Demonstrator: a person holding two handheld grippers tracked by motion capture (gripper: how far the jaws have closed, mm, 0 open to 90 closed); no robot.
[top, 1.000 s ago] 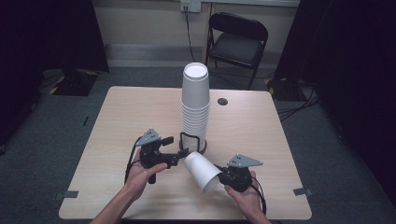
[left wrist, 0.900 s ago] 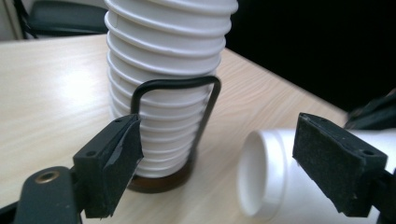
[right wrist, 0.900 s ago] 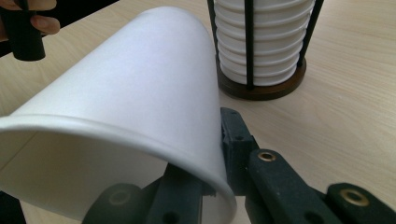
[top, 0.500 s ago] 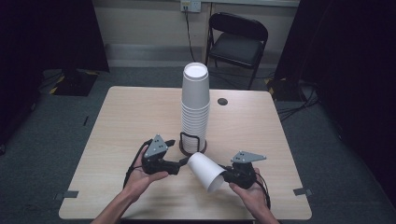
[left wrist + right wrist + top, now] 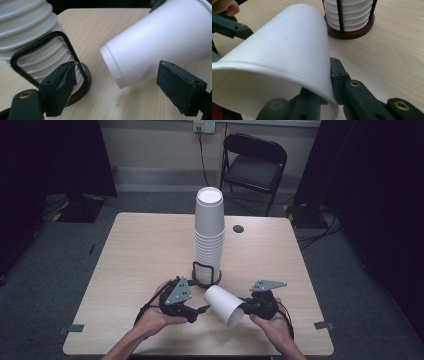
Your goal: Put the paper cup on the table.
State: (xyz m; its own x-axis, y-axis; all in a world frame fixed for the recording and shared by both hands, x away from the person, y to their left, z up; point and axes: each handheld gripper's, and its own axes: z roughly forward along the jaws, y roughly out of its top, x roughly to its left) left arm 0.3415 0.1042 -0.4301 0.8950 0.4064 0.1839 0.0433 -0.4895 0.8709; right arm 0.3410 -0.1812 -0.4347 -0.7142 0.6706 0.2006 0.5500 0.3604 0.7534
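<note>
White paper cup [image 5: 223, 304] on its side above the tabletop [image 5: 140, 250], rim clamped in the right gripper [image 5: 322, 100] jaws, base just ahead of the left gripper [image 5: 117, 90] jaws, those parted, just opening, touching nothing, cup stack [image 5: 209, 230] beyond

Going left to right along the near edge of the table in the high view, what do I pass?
Left hand → left gripper → white cup lying tilted → right gripper → right hand.
</note>
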